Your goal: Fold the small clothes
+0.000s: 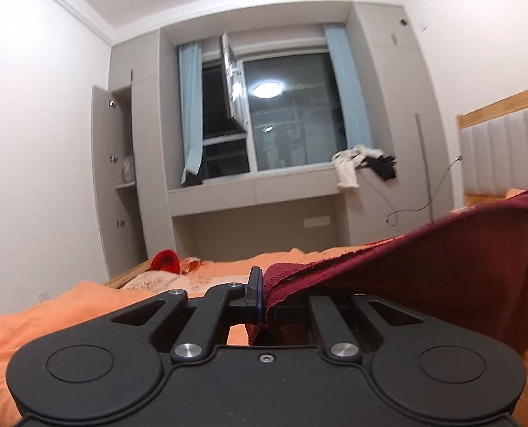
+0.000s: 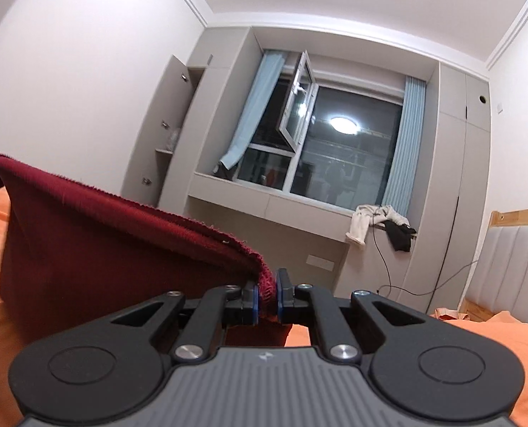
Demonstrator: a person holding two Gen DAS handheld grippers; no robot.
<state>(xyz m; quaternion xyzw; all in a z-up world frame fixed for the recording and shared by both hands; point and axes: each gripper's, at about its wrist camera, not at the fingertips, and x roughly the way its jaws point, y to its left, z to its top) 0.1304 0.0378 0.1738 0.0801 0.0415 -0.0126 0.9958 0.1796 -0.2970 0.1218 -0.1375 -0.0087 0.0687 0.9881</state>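
Holding a dark red garment (image 1: 424,267) by 2 corners, I have it stretched in the air above the orange bed (image 1: 50,323). My left hand-held gripper (image 1: 264,291) is clamped on one frayed corner, cloth draping over its right finger. My right hand-held gripper (image 2: 267,293) pinches the other corner between its blue-edged pads (image 2: 252,299). Between them the fabric sags, its lower part hanging toward the bedding. Pale and black clothes (image 2: 381,224) lie on the window ledge (image 2: 264,199) beyond.
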